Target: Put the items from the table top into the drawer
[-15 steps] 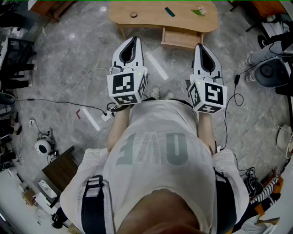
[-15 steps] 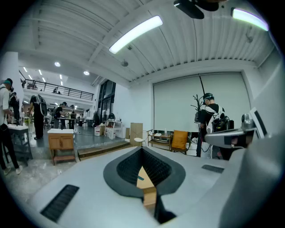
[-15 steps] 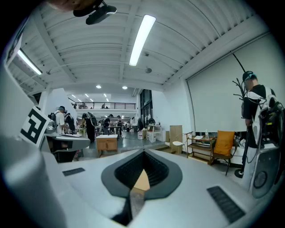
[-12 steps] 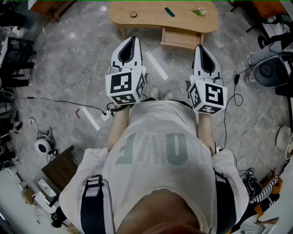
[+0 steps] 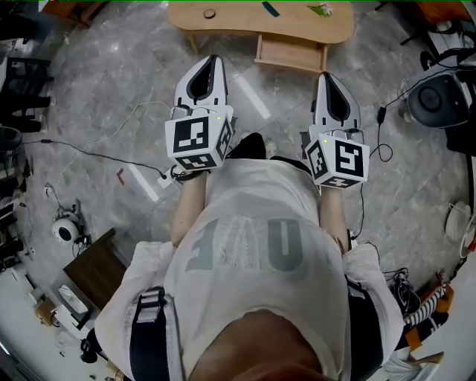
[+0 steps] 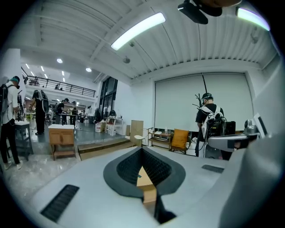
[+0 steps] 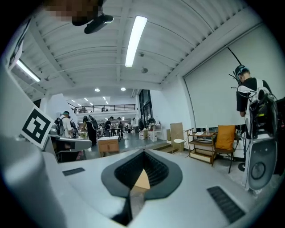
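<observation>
Ahead of me stands a low wooden table [image 5: 238, 22], seen in the head view at the top edge. On its top lie a small dark round item [image 5: 209, 13], a dark teal item [image 5: 270, 9] and a green item [image 5: 322, 10]. Its light wooden drawer [image 5: 291, 52] is pulled out toward me. My left gripper [image 5: 210, 59] and my right gripper [image 5: 326, 75] are held level over the floor, short of the table, both shut and empty. Through the closed jaws of the left gripper [image 6: 142, 149] and the right gripper [image 7: 143, 152] a strip of the wooden table shows.
Cables [image 5: 97, 155] and white tape strips [image 5: 253, 104] cross the marble floor. A black round device [image 5: 435, 100] stands at the right and a dark wooden cabinet [image 5: 97, 271] at the lower left. The gripper views show people [image 6: 209, 120], an orange chair [image 7: 222, 138] and furniture far off.
The table and drawer have slid up in the head view as I moved toward them. Both grippers kept their pose and stayed shut.
</observation>
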`<state>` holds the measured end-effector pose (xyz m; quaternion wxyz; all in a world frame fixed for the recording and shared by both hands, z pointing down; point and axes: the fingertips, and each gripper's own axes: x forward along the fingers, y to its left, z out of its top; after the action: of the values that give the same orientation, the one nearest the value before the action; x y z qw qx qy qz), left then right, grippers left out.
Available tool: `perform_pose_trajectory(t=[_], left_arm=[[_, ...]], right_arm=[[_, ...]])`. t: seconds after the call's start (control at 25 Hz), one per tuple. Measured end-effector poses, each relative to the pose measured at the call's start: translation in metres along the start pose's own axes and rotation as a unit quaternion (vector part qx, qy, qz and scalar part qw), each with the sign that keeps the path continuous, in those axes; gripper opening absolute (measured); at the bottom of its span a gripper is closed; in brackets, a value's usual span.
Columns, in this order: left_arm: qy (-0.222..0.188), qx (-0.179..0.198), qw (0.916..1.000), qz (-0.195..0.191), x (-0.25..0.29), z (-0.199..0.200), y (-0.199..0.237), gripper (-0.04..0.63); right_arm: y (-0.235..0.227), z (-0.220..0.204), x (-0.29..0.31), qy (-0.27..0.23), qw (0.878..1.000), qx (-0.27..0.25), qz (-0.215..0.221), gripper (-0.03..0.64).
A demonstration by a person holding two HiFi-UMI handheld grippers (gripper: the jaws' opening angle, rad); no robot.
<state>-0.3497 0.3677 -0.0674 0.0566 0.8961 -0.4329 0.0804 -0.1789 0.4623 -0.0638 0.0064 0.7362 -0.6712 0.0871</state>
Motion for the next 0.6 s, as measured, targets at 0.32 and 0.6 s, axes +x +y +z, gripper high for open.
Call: perform_pose_trajectory(t=[0.32, 0.6], left_arm=[[-0.018, -0.005, 0.9995, 0.027, 0.013, -0.005, 0.012, 0.002], [-0.015, -0.019, 0.9995, 0.021, 0.091, -0.016, 0.033, 0.002]], right_arm=[[0.000, -0.022, 0.026, 0.009, 0.998, -0.049, 0.031, 0.005], [-0.018, -0.027, 0.088, 0.018, 0.996, -0.080, 0.037, 0.005]])
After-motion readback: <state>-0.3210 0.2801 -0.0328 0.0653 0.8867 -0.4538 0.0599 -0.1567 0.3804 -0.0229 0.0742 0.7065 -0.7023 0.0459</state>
